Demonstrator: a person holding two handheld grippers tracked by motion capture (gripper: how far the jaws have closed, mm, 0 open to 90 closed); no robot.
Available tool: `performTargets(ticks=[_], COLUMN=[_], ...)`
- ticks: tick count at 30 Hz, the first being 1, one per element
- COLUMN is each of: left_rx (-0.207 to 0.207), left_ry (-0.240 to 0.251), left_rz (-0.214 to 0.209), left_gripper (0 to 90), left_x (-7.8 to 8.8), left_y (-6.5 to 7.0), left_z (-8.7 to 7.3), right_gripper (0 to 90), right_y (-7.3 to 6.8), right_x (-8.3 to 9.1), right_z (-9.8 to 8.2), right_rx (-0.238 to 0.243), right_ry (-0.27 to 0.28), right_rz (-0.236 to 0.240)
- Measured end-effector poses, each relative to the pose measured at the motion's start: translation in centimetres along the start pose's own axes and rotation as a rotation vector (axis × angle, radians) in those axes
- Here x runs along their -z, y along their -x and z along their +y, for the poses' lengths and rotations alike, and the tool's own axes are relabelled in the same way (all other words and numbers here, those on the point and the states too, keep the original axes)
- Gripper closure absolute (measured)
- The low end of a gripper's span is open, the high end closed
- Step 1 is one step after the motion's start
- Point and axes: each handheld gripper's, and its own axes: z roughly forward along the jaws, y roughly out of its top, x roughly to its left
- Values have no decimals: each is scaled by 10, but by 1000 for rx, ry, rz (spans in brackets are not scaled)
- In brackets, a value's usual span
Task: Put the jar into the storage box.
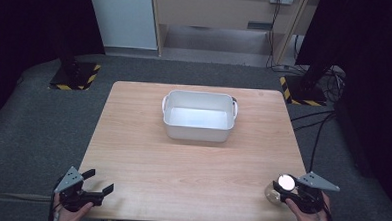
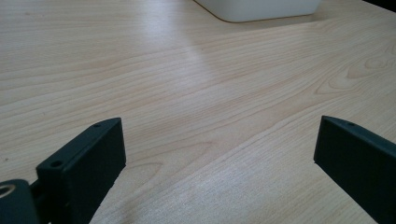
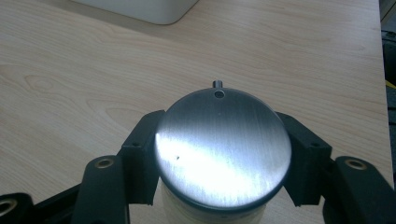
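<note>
Right gripper point(image 1: 286, 192), lower right of frame: jaws clamped on a jar point(image 3: 223, 149) with a round metal lid, apparently standing on the table point(image 1: 182, 160). Left gripper point(image 1: 98, 182), lower left: jaws wide, nothing between. White tub point(image 1: 198, 133) upper centre, well apart.

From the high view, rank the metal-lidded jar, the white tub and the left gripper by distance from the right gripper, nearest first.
1. Metal-lidded jar: between the right gripper's jaws, near right corner.
2. White tub: table's far middle.
3. Left gripper: near left corner, jaws open.
</note>
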Motion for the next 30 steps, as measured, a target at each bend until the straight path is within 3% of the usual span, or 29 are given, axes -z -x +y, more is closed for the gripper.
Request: performTargets(ticks=[13,20,30], left_rx=[2,0,4], left_ry=[1,-1,1], left_rz=[0,-1,-1], left_gripper=[7,7,7], left_x=[0,0,-1], left_y=[0,0,0], left_z=[0,0,0], right_gripper=[396,396,396], right_y=[-7,-15,-35], right_x=[-3,-10,-29], right_z=[9,19,48], right_rx=[34,62,111], right_ry=[-4,-4,-7], right_rz=[-2,27,107])
